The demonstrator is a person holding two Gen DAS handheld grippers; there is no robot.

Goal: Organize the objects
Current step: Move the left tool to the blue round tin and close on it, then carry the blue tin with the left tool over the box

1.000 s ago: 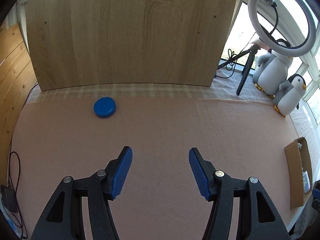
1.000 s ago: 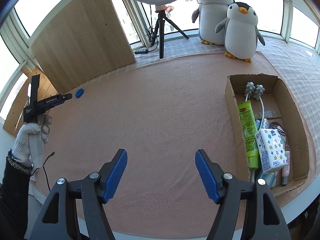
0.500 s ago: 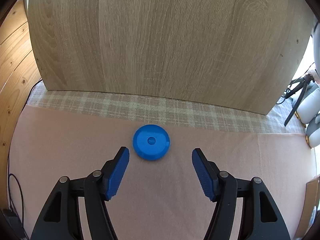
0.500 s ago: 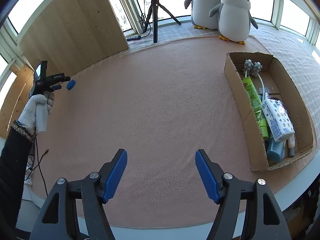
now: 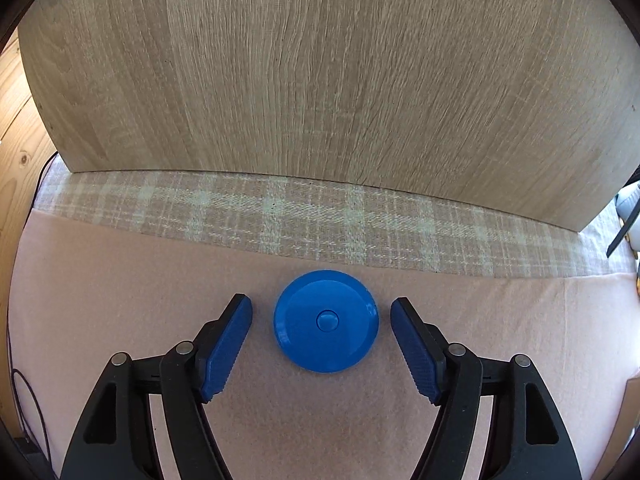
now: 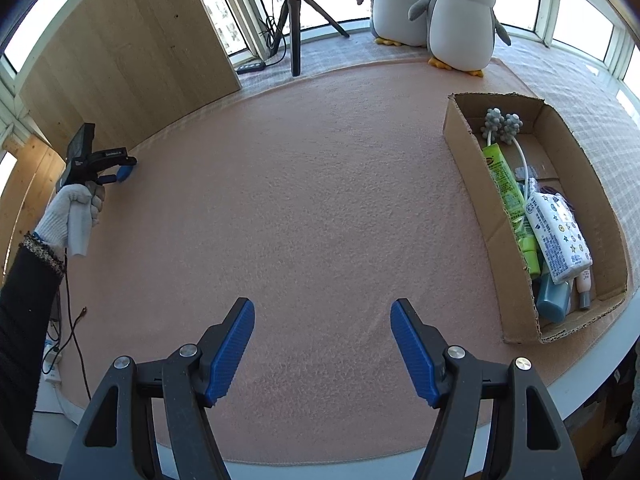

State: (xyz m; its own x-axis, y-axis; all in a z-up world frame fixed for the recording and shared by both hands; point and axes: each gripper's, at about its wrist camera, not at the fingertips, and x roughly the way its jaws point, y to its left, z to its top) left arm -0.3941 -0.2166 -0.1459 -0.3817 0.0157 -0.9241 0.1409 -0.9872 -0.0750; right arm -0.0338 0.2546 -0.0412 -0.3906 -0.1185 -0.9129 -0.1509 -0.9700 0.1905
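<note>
In the left wrist view no writing can be read. The left gripper (image 5: 321,308) is held low over the pink felt mat (image 5: 100,292), its blue ribbed pads spread wide. A round blue disc (image 5: 326,321) with a small raised button at its centre lies flat on the mat between the two pads; a narrow gap is seen on each side, so neither pad touches it. Just beyond the disc the mat ends at a plaid cloth (image 5: 320,220), and behind that an upright wooden board (image 5: 320,80) fills the upper part of the view.

In the right wrist view white lettering is seen on the black body of the left gripper (image 6: 120,170), but it is too small to be read. Print is also seen on a green tube (image 6: 508,192) and on a white tissue pack (image 6: 558,236) with stars and smiley marks, both lying in a cardboard box (image 6: 480,184) at the right edge of the mat; none of it is legible. The left gripper is held by a hand in a white glove (image 6: 72,208) with a dark sleeve behind it, reached out to the far left of the mat, its tips at the blue disc, which is mostly hidden there. The right gripper (image 6: 322,312) is held above bare mat, pads spread apart and nothing between them, well apart from the disc and from the box. Two plush penguins (image 6: 460,20) and a black tripod (image 6: 296,24) stand at the far edge.
</note>
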